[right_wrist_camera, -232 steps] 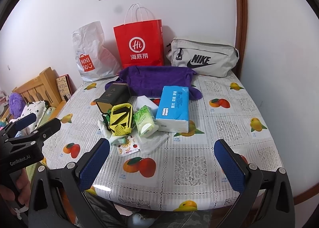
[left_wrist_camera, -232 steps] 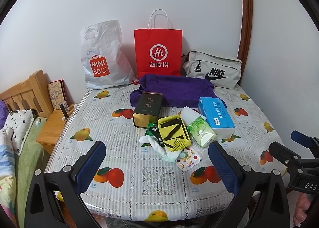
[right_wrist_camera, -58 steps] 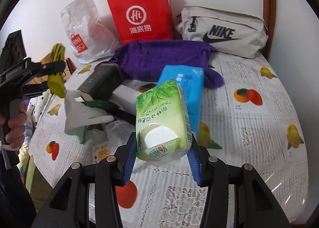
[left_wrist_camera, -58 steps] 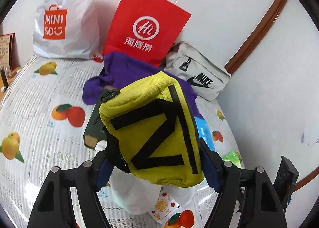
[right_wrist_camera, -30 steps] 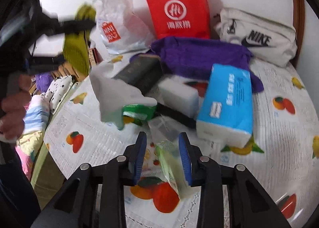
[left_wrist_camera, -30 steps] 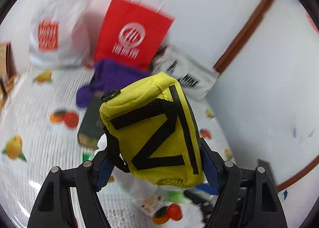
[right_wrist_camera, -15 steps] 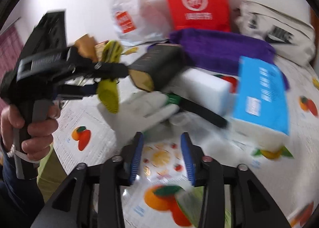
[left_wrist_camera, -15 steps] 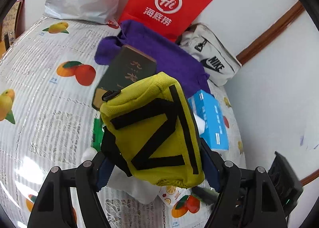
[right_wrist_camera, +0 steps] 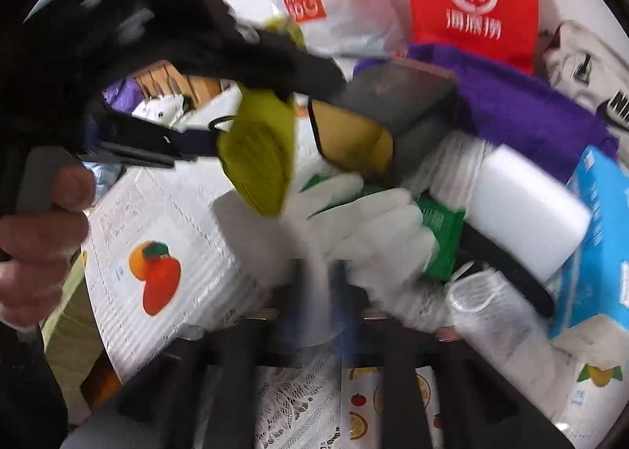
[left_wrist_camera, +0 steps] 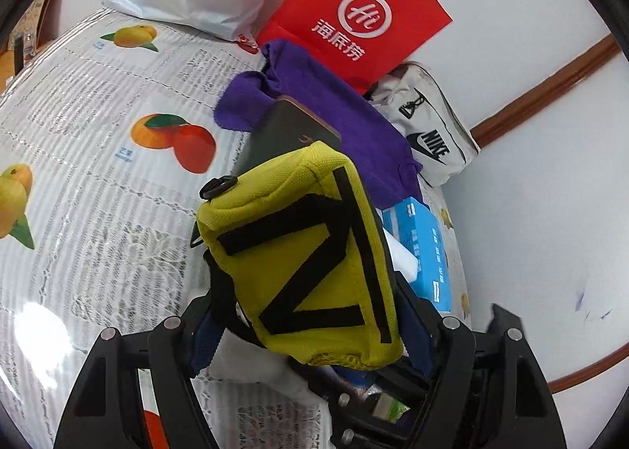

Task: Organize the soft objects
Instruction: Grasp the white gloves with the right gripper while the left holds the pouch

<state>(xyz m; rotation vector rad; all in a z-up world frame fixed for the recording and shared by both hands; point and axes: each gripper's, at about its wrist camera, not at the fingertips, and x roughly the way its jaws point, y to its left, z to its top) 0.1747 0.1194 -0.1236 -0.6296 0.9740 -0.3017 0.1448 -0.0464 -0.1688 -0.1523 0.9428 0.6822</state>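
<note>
Two views show this moment. From the left wrist, the left gripper (left_wrist_camera: 310, 331) stands wide but clamped on a yellow fabric pouch with black straps (left_wrist_camera: 298, 260), held by its lower end above the fruit-print tablecloth (left_wrist_camera: 98, 181). Behind lie a purple towel (left_wrist_camera: 338, 115), a blue tissue pack (left_wrist_camera: 422, 256) and a grey fabric waist bag (left_wrist_camera: 428, 130). The pouch looks light, padded and yielding, so a grip across its body should hold.

From the right wrist, blurred by motion, the right gripper (right_wrist_camera: 326, 291) has its jaws closing on the edge of a white cloth glove (right_wrist_camera: 354, 225) in the pile. The glove is limp and thin; pinching a cuff or fold suits it best, though it may drag neighbours along.
</note>
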